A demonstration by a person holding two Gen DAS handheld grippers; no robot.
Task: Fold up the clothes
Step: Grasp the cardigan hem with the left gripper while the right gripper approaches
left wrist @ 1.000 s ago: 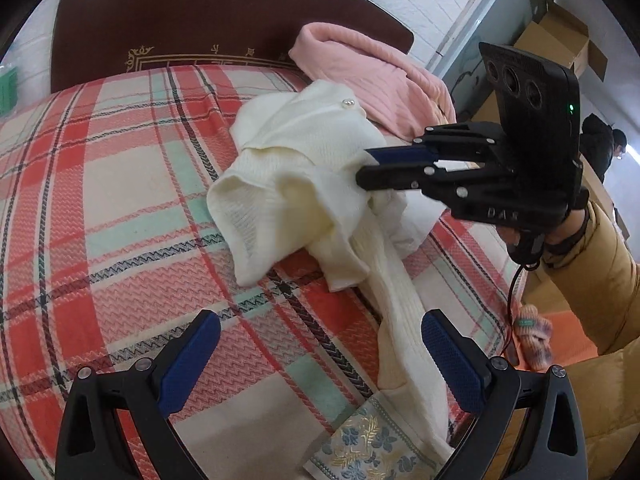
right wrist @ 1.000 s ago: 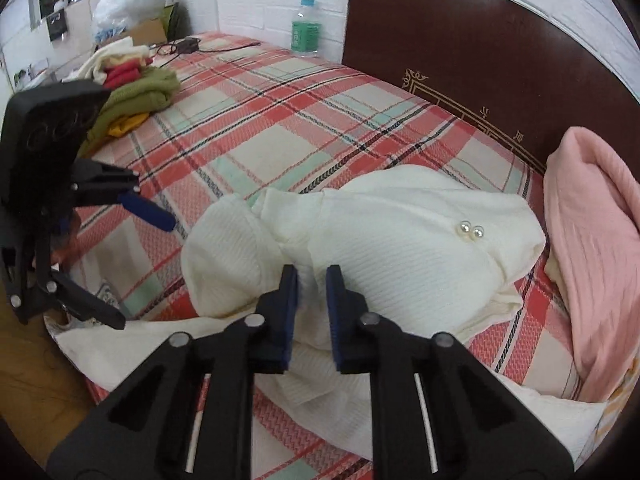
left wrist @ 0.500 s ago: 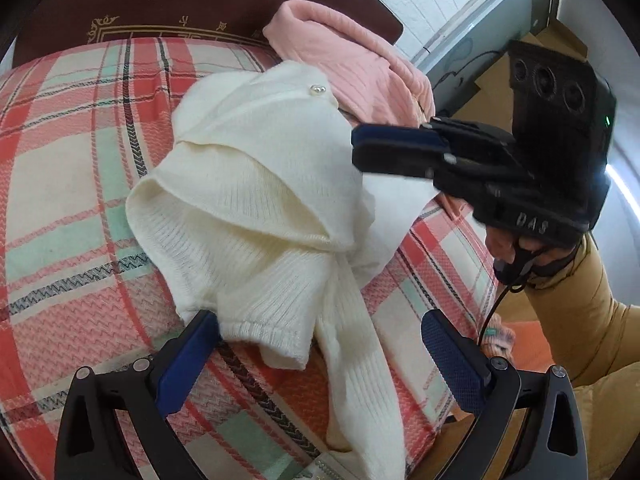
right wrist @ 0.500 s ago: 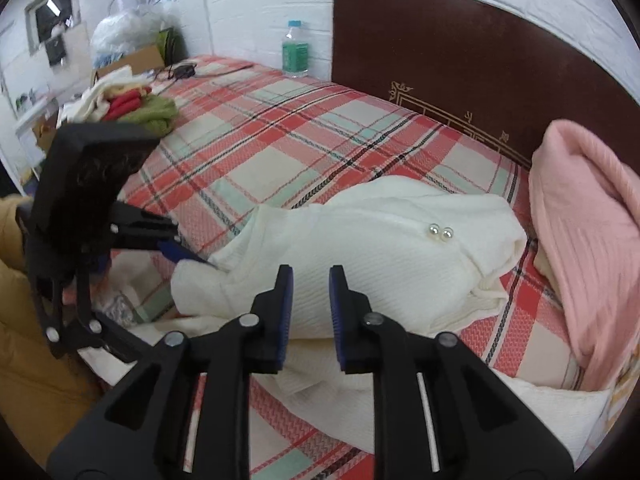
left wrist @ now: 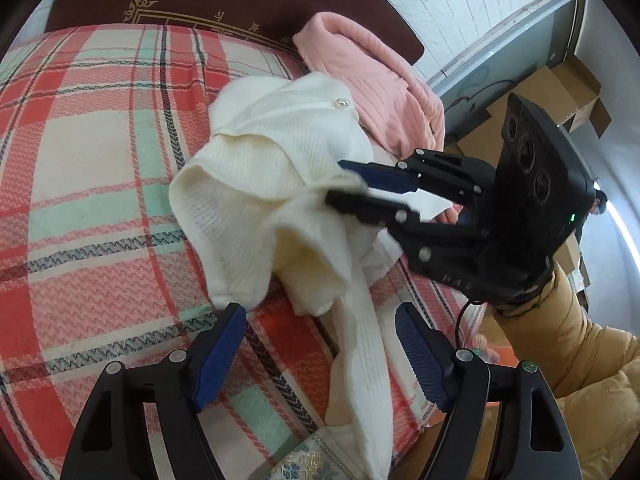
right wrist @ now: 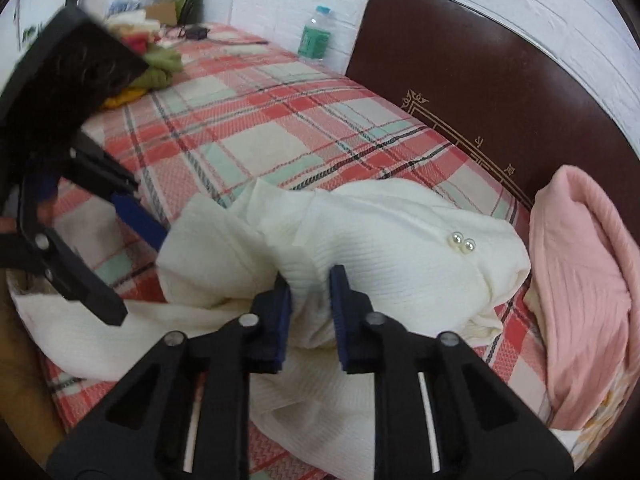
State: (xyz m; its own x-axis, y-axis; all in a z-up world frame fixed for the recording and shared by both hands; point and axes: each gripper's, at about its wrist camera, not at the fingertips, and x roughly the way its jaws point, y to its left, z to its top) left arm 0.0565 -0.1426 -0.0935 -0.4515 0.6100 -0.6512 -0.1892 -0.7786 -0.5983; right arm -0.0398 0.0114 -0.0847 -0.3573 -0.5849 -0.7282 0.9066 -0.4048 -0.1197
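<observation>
Clearly soft and light: cream sweater (right wrist: 384,248) heaped on the plaid bed (right wrist: 248,128) near the headboard (right wrist: 500,92), ribbed knit, limp, sagging wherever unsupported, one long strip trailing over the bed edge toward the left gripper (left wrist: 320,356). Likely to stretch and slide rather than hold a crease, so best taken at a hem, cuff or shoulder seam, not mid-panel; two pearl buttons (right wrist: 461,242) worth avoiding, hard and apt to slip from the pads. Right gripper (right wrist: 310,300) nearly closed around a raised fold of the knit, cloth bunched between the blue pads, apparently pinched and lifted. Left gripper spread wide, holding nothing, poised just beside the sweater's lower bulge. Hard to say which part of the garment sits in the right gripper: sleeves, collar and hem all lost in the crumple, and the trailing strip could be a sleeve or something separate. Blurred at the pinch in the left view. Pink garment (right wrist: 588,280) just beside the sweater, against the headboard, partly cut off at the frame edge. Far corner: small pile of clothes (right wrist: 156,64) partly hidden behind the left gripper's body; bottle (right wrist: 316,36) at the wall.
</observation>
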